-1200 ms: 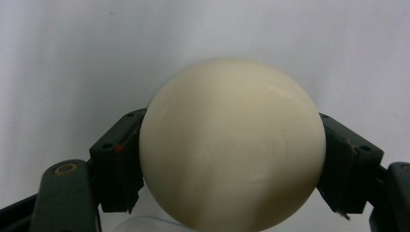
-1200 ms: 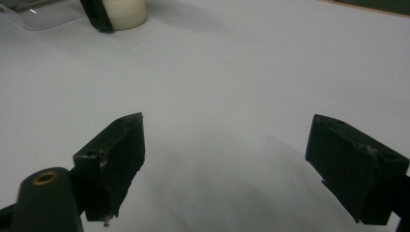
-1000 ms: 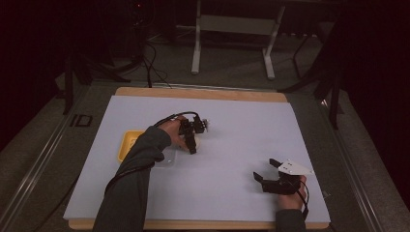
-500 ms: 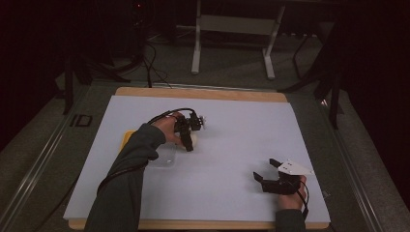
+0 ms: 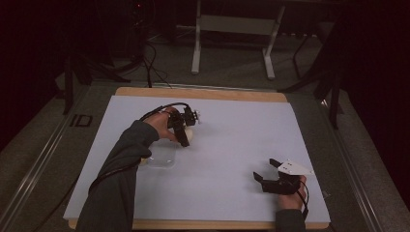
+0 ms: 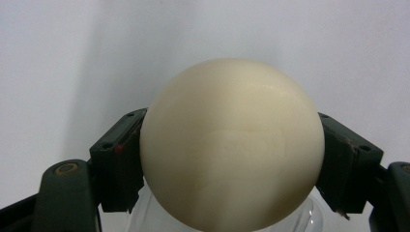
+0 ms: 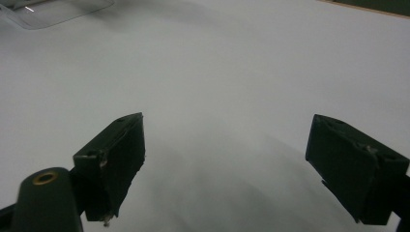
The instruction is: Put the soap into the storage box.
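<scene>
a table (image 5: 232, 203) is covered by a white sheet (image 5: 241, 140). toward the sheet's left middle, a cream ball (image 6: 231, 145) is pinched between the jaws of the left gripper (image 5: 186, 135), with a jaw pressed to each side of it. a clear tray (image 5: 160, 161) is seen just beside the ball, on the near side. near the sheet's near right corner, the right gripper (image 5: 265, 169) is held with its jaws spread wide and nothing between them.
</scene>
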Tool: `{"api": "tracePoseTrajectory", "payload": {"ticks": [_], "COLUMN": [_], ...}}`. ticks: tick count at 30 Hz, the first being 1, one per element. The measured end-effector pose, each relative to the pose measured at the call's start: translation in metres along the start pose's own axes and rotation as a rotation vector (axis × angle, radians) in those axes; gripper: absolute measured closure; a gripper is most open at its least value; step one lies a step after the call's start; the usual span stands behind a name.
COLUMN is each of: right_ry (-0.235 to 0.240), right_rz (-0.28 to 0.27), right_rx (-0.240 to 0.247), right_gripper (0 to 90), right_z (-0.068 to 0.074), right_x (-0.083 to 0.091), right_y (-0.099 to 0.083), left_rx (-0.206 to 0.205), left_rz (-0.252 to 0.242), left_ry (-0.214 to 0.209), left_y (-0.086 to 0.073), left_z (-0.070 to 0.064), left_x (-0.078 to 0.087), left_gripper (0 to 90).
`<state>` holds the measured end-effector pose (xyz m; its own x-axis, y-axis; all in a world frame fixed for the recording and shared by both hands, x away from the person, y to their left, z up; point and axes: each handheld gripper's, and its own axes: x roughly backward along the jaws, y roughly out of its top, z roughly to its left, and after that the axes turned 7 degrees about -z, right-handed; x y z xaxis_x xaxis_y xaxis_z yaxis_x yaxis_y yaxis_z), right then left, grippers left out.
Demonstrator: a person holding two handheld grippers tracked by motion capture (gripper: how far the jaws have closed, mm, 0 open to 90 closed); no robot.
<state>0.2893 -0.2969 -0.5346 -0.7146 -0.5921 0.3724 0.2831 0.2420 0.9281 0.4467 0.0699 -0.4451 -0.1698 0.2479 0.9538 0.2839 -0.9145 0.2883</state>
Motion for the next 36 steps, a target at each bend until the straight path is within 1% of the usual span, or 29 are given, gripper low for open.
{"api": "tracePoseTrajectory", "payload": {"ticks": [7,12,16,19,26,36], "right_ry": [-0.002,-0.002,-0.003,-0.004,-0.004,-0.005], "right_rz": [-0.002,-0.005,-0.005,-0.005,-0.005,-0.005], "right_rx": [-0.002,-0.001,-0.001,-0.001,0.001,0.002], "right_gripper": [13.8,13.8,13.8,13.8,13.8,13.8], "right_z": [0.0,0.0,0.0,0.0,0.0,0.0], "right_x": [0.0,0.0,0.0,0.0,0.0,0.0], "right_y": [0.0,0.0,0.0,0.0,0.0,0.0], "left_rx": [0.005,0.001,0.003,-0.006,-0.014,-0.008], "left_rz": [-0.001,0.002,0.002,0.003,0.011,-0.013], "left_ry": [0.002,0.018,0.019,0.034,0.037,0.038], "left_y": [-0.003,-0.006,-0.011,-0.014,-0.02,-0.029], "left_z": [0.0,0.0,0.0,-0.002,-0.002,-0.004], "left_x": [0.012,0.018,0.024,0.029,0.037,0.044], "left_gripper": [23.0,23.0,23.1,23.0,23.0,23.1]}}
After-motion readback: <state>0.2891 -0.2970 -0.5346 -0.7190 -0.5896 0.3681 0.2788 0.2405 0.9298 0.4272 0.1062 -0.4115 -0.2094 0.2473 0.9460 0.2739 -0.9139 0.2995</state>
